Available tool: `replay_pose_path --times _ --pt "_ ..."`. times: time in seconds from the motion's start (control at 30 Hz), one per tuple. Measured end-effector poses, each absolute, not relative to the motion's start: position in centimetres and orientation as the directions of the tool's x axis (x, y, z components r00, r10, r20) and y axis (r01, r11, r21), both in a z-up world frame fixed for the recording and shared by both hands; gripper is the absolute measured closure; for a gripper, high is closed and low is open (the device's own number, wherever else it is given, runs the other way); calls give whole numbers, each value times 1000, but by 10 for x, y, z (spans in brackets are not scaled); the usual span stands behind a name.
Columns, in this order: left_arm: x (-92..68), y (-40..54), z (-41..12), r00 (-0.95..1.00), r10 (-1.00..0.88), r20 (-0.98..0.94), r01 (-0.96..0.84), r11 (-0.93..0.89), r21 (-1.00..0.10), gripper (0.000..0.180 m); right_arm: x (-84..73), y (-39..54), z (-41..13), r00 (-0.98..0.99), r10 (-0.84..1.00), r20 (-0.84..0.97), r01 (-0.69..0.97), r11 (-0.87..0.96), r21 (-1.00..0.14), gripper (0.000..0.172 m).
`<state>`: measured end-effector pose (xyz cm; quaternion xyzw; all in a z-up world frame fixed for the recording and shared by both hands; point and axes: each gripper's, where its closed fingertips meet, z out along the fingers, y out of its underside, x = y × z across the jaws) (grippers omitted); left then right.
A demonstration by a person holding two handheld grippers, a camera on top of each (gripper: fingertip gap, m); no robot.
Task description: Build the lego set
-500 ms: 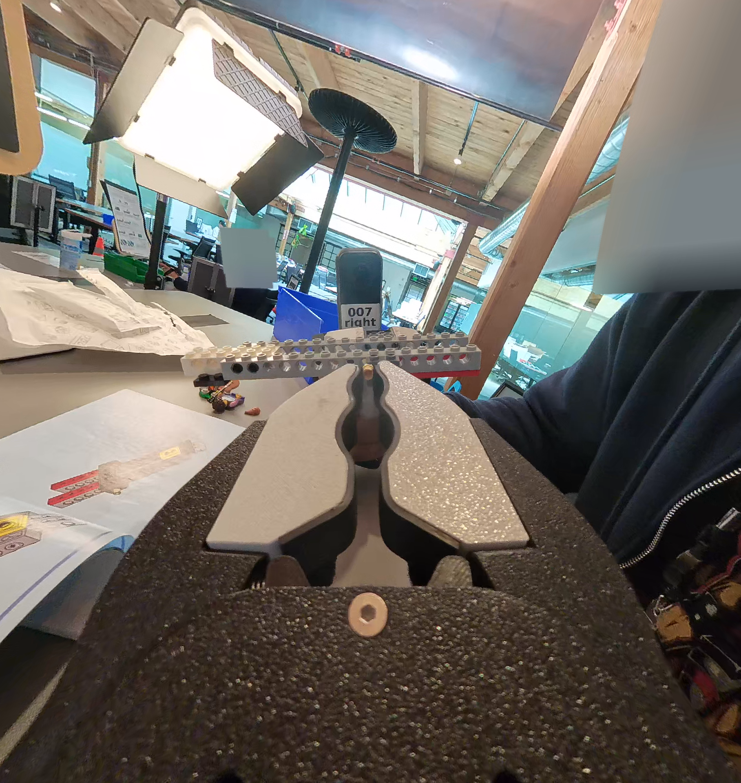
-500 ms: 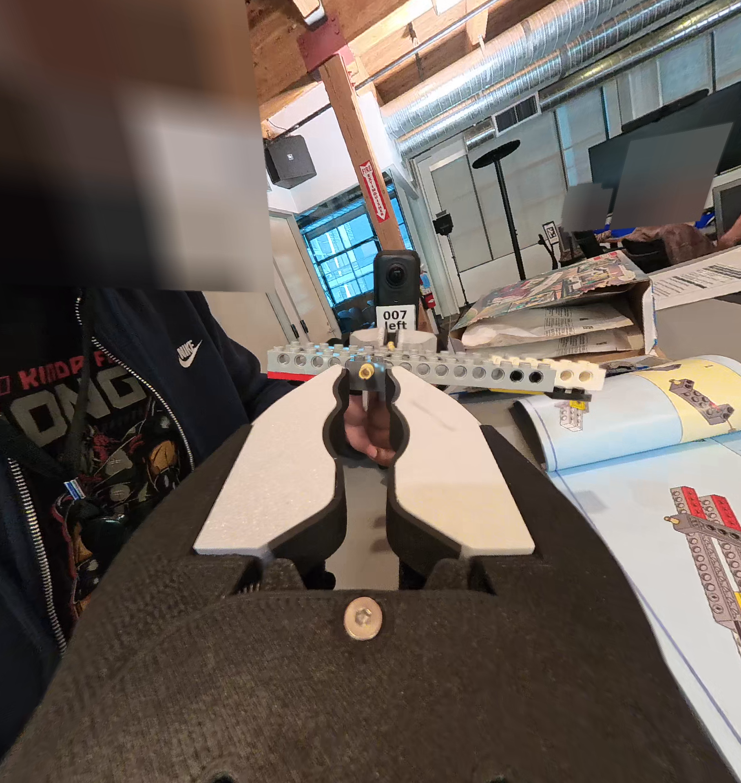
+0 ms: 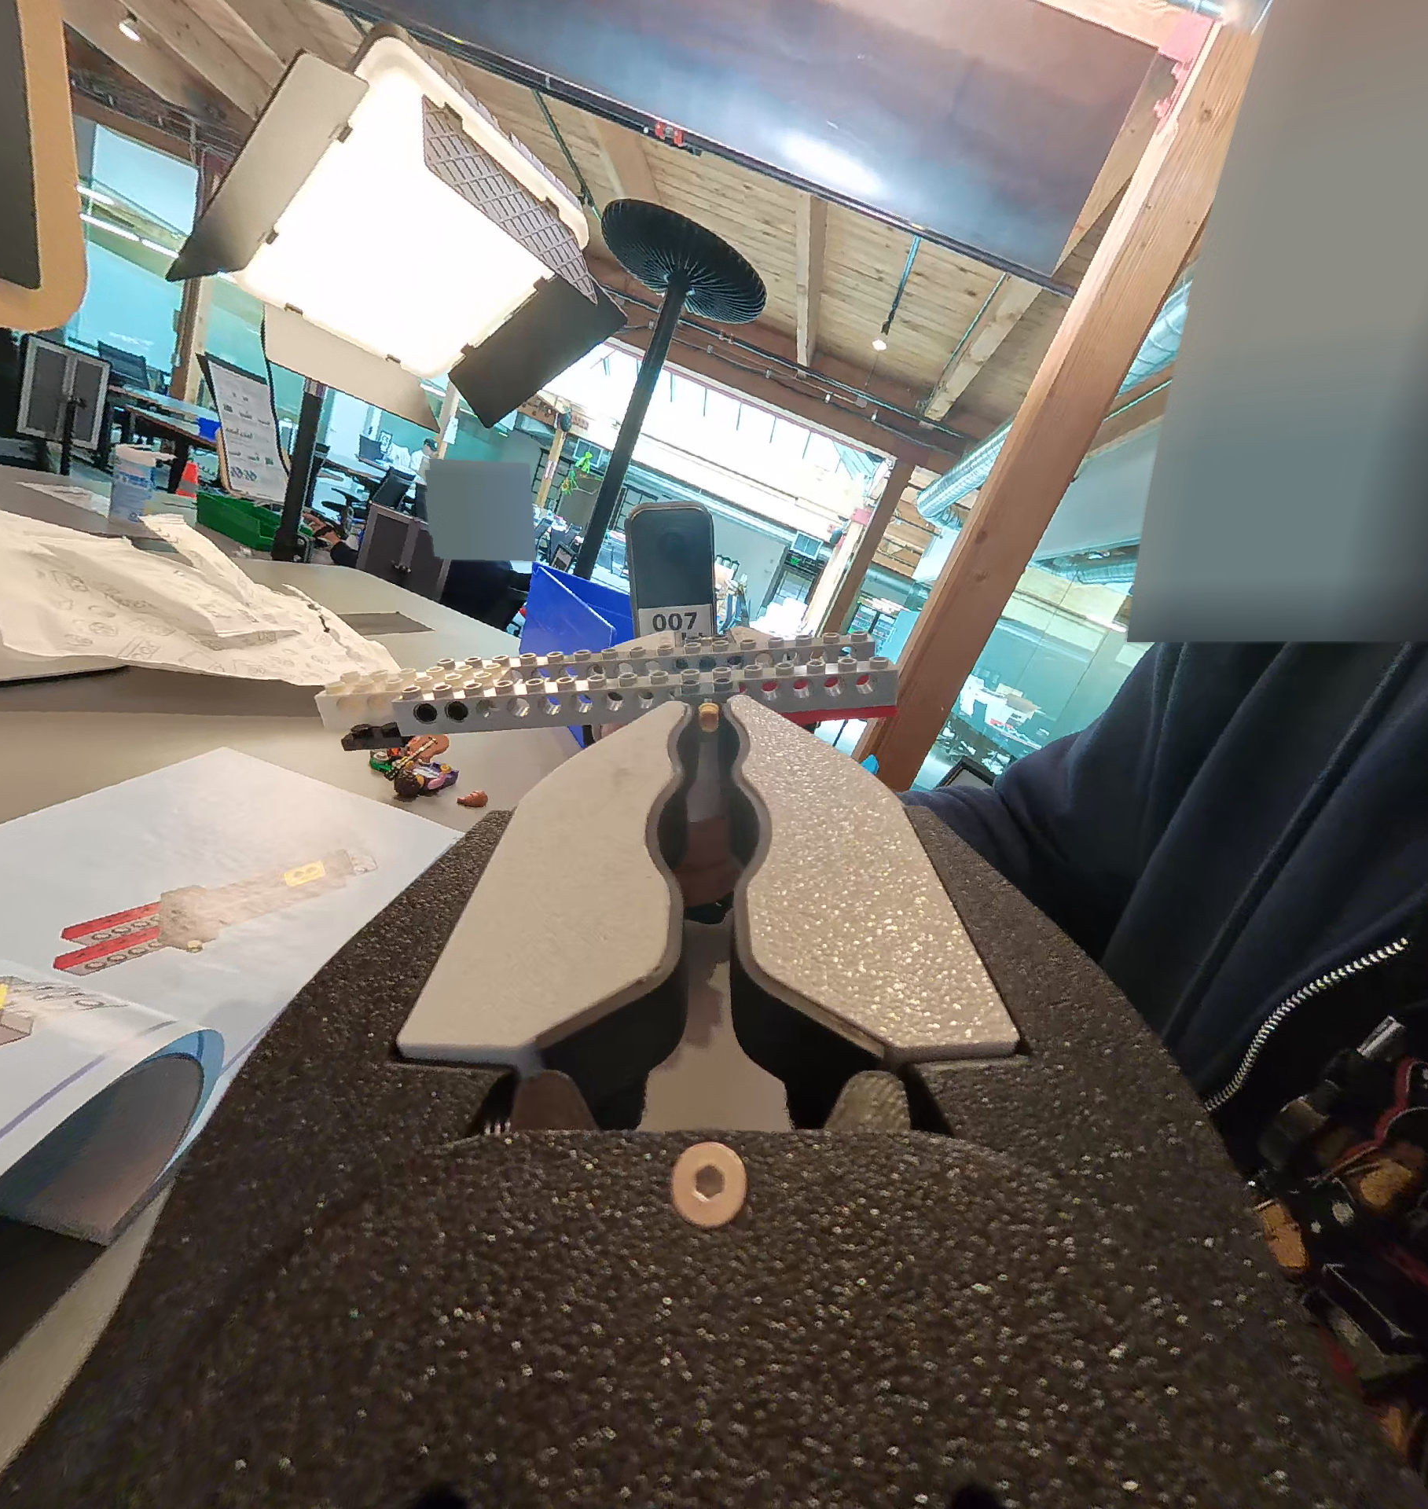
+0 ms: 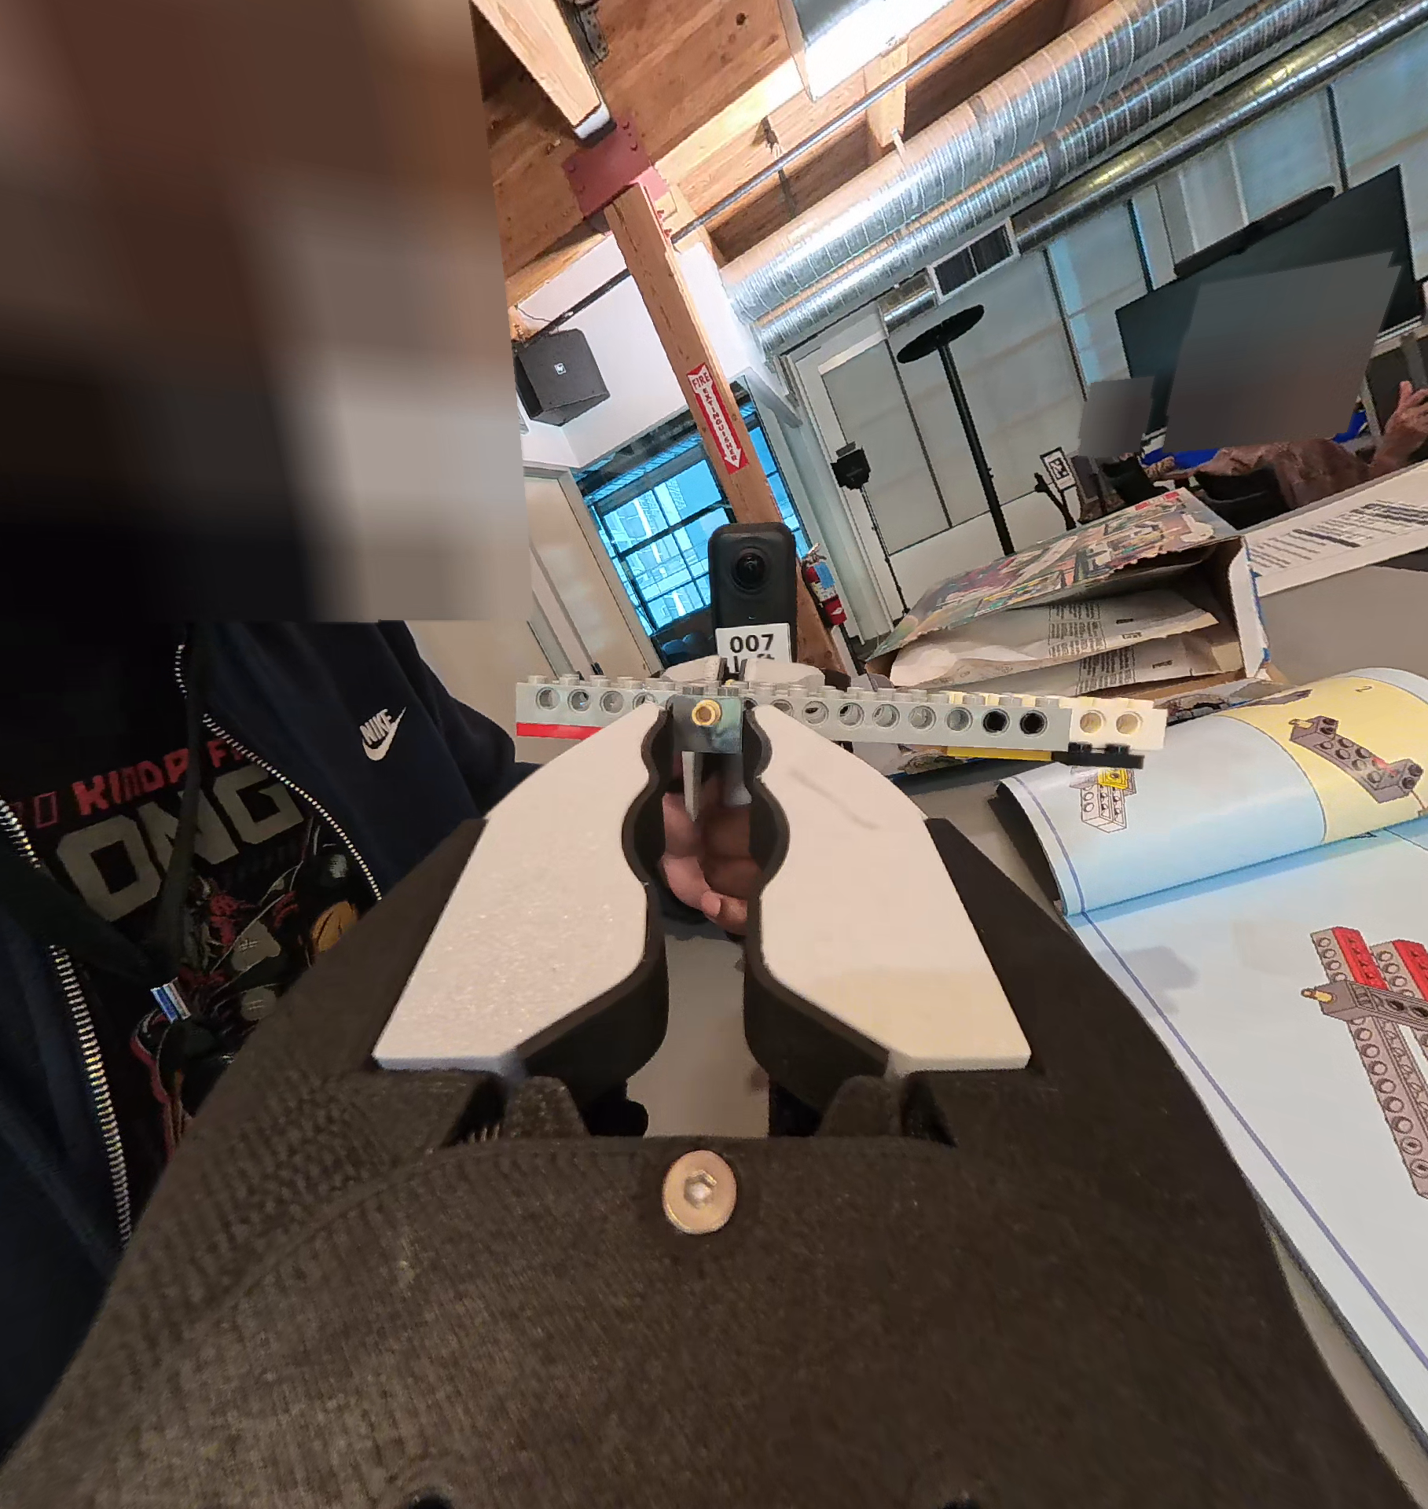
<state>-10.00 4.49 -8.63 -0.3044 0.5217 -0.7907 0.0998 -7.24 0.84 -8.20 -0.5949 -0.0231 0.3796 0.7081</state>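
Between both tongs hangs a long grey beam (image 3: pixel 604 694), running nine to three; left tongs (image 3: pixel 706 717) pinch a tan pin (image 3: pixel 706 716), right tongs (image 4: pixel 704 718) pinch its dark block (image 4: pixel 706 727).

The long beam assembly (image 3: pixel 612 694) is pale grey, studded on top and pierced with a row of round holes, with a cream-white block at 1 end, a red strip under the other and a thin black plate below. A tan pin (image 4: pixel 704 713) sits in a dark grey block. The tongs (image 4: pixel 704 718) have light grey speckled fingers on a black pebbled body. The booklet (image 4: pixel 1265 857) is pale blue and yellow. The table (image 3: pixel 122 727) is plain grey.
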Motion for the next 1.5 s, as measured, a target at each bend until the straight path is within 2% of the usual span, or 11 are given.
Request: replay_pose_path --times 0.37,0.63,0.8,0.9,1.23,1.5 --pt "-95 52 -89 -765 -501 404 -155 -466 -871 176 -71 13 -88 695 539 -475 -538 -48 -842 156" --pt "-95 57 -82 -763 -485 428 -133 -530 -837 176 -74 17 -86 629 563 -536 -613 -66 -787 156" --pt "-95 58 -82 -737 -573 359 -63 -470 -881 176 -79 21 -89 621 559 -550 -611 -94 -786 155" --pt "-95 53 -86 -739 -575 350 -85 -436 -896 176 -81 21 -85 617 569 -544 -618 -77 -782 155" --pt "-97 50 -93 -763 -533 366 -156 -397 -904 176 -84 18 -99 687 541 -485 -499 -134 -856 155" --pt "-111 39 -123 -772 -499 394 -325 -224 -919 176 -100 11 -149 788 492 -369 -202 -359 -911 155"
